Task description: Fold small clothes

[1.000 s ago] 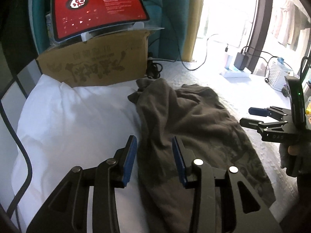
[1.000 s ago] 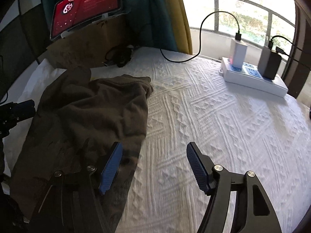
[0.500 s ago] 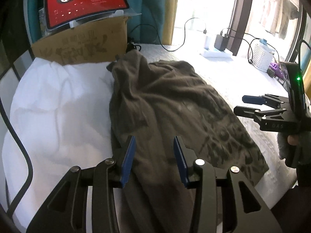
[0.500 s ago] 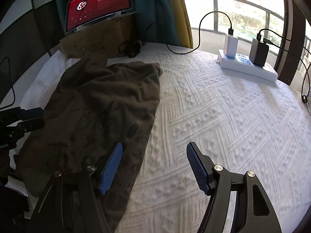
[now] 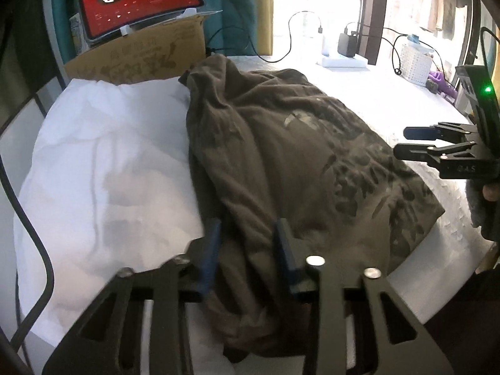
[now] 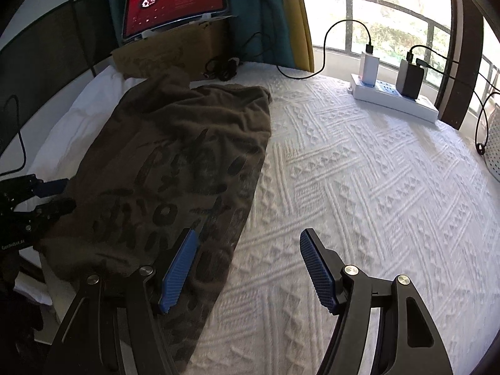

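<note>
A dark olive T-shirt with a black print (image 5: 297, 162) lies rumpled across the white bed; it also shows in the right wrist view (image 6: 184, 168). My left gripper (image 5: 247, 250) is open over the shirt's near left edge, fabric lying between its blue pads, not clamped. My right gripper (image 6: 247, 268) is open and empty, above the shirt's right edge and the bedspread. The right gripper shows in the left wrist view (image 5: 415, 142), and the left gripper in the right wrist view (image 6: 54, 197).
A white pillow (image 5: 103, 168) lies left of the shirt. A cardboard box (image 5: 147, 56) with a red-screen tablet (image 5: 137, 3) stands behind. A power strip with chargers (image 6: 393, 97) and cables sits at the far right, and a white basket (image 5: 415, 62). Textured white bedspread (image 6: 359, 187) spreads right.
Both grippers have pulled back toward the near edge of the bed, showing more of the shirt. The shirt lies spread flatter with its print visible. Both jaws stayed open.
</note>
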`<state>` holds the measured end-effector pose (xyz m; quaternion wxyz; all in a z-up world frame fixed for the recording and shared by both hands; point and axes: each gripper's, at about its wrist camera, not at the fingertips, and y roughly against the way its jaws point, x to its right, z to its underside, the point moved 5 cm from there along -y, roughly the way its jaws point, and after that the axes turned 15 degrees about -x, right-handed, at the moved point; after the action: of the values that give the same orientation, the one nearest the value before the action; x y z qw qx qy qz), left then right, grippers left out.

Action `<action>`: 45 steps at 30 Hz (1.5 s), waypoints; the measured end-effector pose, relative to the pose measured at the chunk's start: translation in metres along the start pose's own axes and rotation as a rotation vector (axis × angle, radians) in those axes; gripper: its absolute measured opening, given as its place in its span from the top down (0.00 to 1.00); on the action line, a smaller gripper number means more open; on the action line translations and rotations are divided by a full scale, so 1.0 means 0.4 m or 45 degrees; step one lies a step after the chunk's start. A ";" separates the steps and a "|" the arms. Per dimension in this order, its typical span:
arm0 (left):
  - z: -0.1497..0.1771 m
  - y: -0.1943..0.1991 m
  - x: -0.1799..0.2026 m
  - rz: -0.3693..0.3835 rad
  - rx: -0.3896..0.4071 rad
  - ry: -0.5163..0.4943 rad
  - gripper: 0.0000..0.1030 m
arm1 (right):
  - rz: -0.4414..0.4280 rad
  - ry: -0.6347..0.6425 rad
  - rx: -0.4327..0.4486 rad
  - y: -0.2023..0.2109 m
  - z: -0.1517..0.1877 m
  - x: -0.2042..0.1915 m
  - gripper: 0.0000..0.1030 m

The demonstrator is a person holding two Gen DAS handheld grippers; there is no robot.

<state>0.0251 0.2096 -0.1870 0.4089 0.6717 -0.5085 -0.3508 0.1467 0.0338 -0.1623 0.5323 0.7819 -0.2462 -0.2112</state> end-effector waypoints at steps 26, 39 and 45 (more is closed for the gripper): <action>-0.049 0.101 0.248 0.084 0.035 -0.159 0.71 | 0.029 -0.122 0.116 0.149 0.192 0.057 0.31; -0.121 0.158 0.411 0.221 0.131 -0.221 0.57 | 0.107 -0.270 0.219 0.263 0.292 0.188 0.31; -0.151 0.200 0.478 0.284 0.184 -0.274 0.47 | 0.186 -0.324 0.275 0.332 0.339 0.240 0.31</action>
<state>0.0924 0.0241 -0.0998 0.3390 0.5973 -0.6447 -0.3356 0.1210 -0.1647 -0.0912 0.4237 0.7817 -0.3888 -0.2415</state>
